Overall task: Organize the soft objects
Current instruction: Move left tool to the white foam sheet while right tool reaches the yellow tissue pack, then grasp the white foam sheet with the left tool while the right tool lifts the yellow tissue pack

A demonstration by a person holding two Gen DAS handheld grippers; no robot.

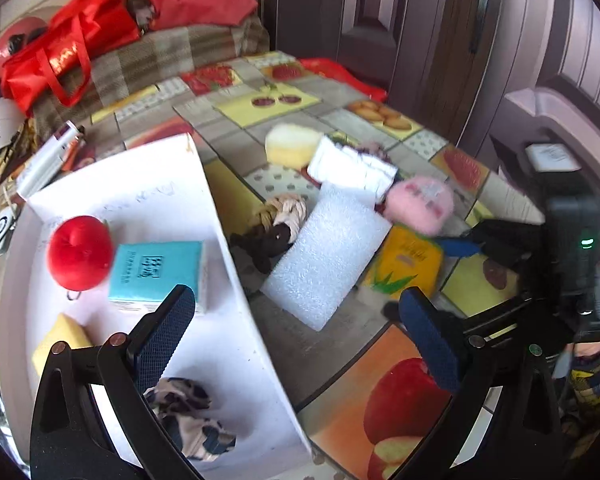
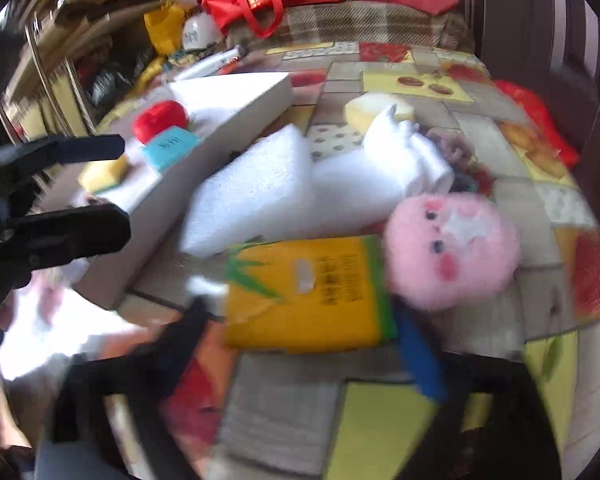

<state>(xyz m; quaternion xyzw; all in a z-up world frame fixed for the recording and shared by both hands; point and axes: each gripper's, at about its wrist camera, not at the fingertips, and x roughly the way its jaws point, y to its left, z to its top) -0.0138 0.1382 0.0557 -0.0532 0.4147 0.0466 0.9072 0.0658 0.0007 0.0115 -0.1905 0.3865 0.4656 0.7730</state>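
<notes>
Your left gripper (image 1: 296, 312) hangs over the right wall of the white box (image 1: 236, 264), and its fingers (image 1: 164, 332) stand wide apart with nothing between them. Inside the box you already have a red plush apple (image 1: 80, 252), a teal tissue pack (image 1: 156, 272), a yellow sponge (image 1: 60, 340) and a crumpled patterned cloth (image 1: 188, 412) near the front. The other soft things lie on the surface (image 1: 340, 360) to the right of the box — a white foam sheet (image 1: 328, 256) lies just beside the wall, a braided beige and brown cloth (image 1: 276, 220) touches its left edge, and behind them are a pale yellow sponge (image 1: 292, 144) and a folded white towel (image 1: 352, 168). Your right gripper (image 2: 300, 336) points down at the yellow tissue pack (image 2: 304, 292), which lies in front of the foam sheet. Its fingers (image 2: 420, 356) are partly apart, one on each side of the pack; the picture is blurred, so you cannot tell if they press on it. The pink plush toy (image 2: 452, 248) lies against the right end of the pack, touching the blue finger. A red bag (image 1: 68, 52) is at the far end, on a checked cloth.
</notes>
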